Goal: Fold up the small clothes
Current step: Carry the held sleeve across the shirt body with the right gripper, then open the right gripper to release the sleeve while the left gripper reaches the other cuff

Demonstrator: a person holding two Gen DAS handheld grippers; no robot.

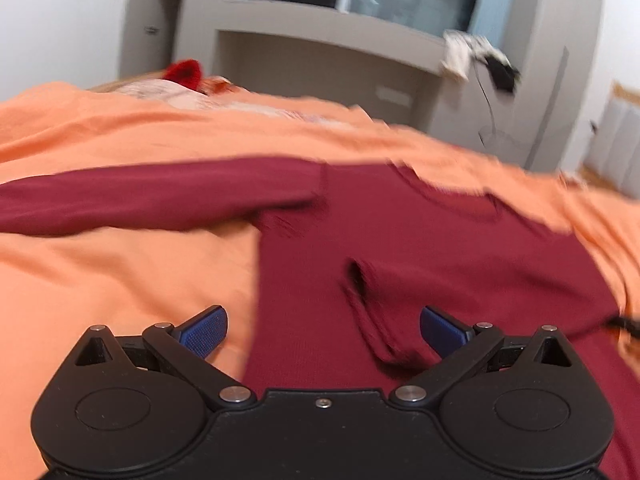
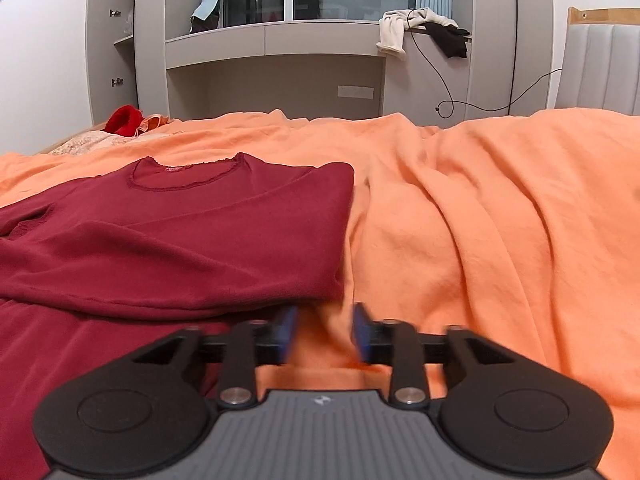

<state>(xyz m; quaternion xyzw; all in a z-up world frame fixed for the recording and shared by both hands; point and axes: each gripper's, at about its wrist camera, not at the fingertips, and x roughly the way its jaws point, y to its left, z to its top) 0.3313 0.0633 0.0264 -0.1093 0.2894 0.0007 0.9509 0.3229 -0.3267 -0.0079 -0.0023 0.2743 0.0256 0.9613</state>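
A dark red long-sleeved top lies on the orange bedsheet. In the left wrist view one sleeve stretches out to the left and another fold of cloth lies across the body. My left gripper is wide open just above the top's lower part, holding nothing. In the right wrist view the top lies at left, its right side folded over, neckline at the far end. My right gripper hangs over the sheet just past the top's right edge, jaws partly open with a narrow gap, empty.
A grey built-in desk and shelf unit stands beyond the bed, with clothes hanging off its ledge and a cable trailing down. A red item and pale patterned cloth lie at the far left. A padded headboard is at the right.
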